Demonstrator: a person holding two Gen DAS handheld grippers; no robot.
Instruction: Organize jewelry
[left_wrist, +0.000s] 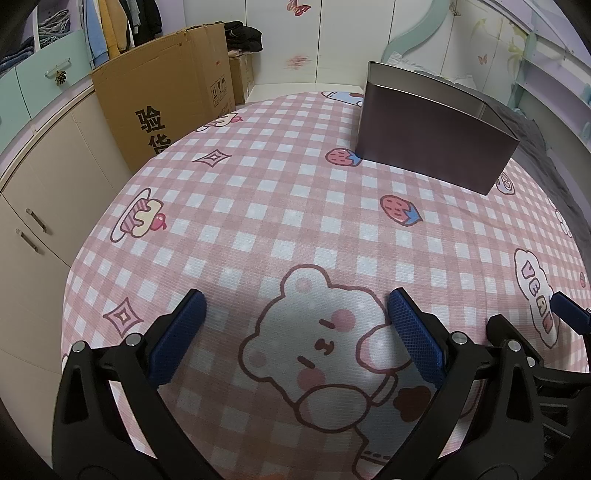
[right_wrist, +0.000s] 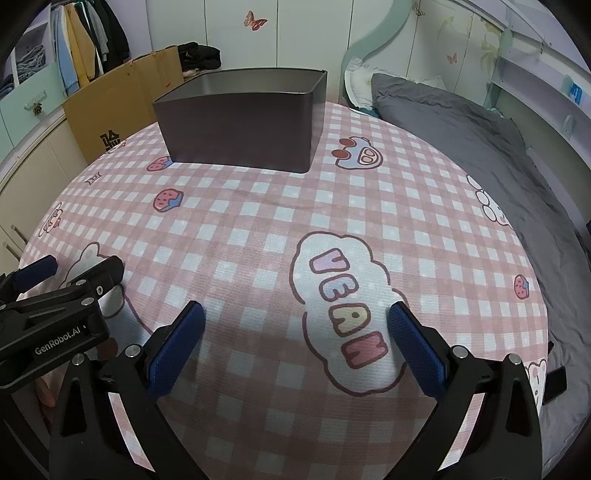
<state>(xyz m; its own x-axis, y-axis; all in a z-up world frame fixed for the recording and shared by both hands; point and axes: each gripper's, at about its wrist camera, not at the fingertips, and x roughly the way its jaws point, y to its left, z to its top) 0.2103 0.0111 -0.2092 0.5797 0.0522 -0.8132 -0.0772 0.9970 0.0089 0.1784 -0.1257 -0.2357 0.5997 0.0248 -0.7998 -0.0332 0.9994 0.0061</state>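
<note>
Right wrist: dark box (right_wrist: 240, 129) upright on checked sheet (right_wrist: 258, 229).

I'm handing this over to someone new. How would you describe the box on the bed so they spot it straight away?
Find the bed's pink-and-white checked cartoon sheet. At its far end, left of the rumpled grey duvet, stands the dark rectangular open-topped box with rounded corners. It is the only plain, upright container resting on the sheet; the brown cardboard carton with black characters stands off the bed.

I cannot see the floor of the box (right_wrist: 240, 125) ahead of my right jaws; its near wall hides it; the phone (right_wrist: 555, 385) right of them is cut off.
</note>
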